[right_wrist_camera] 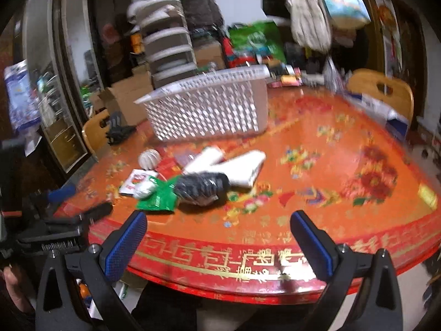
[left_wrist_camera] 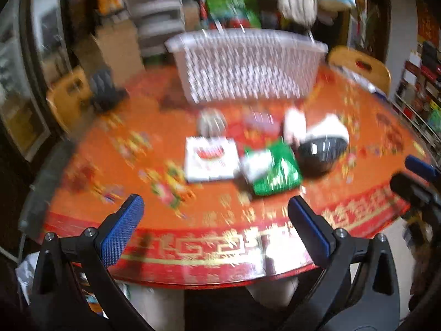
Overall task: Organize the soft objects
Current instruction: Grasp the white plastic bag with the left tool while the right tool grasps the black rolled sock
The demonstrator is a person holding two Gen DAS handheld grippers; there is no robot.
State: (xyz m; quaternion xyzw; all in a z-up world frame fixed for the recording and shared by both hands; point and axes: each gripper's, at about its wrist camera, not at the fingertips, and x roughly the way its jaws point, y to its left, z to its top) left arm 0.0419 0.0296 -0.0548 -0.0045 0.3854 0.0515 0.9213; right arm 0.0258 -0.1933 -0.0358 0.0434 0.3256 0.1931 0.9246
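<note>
The left gripper (left_wrist_camera: 216, 227) hangs over the near rim of the round table (left_wrist_camera: 215, 259) with its blue-padded jaws spread wide and nothing between them; the right gripper (right_wrist_camera: 219, 238) is the same, wide apart and empty, just inside the table's near edge (right_wrist_camera: 220, 278). In front of both lies a broad stretch of bare red and gold cloth before the nearest objects. The soft things sit in a cluster near the table's middle: a white square packet (left_wrist_camera: 210, 158) with a red print, a green packet (left_wrist_camera: 271, 169) touching its right side, a dark rounded bundle (left_wrist_camera: 321, 151) beside that, and a white folded cloth (right_wrist_camera: 234, 167) behind the bundle. A small pale ball (right_wrist_camera: 149, 158) lies at the cluster's left rear. The white lattice basket (left_wrist_camera: 245, 66) stands at the far side, well apart from the cluster, with open cloth to its right. The left wrist view is heavily motion-blurred, so prints and outlines smear. Wooden chair backs (right_wrist_camera: 381, 89) meet the table's far edges. The basket's inside is hidden from both views.
</note>
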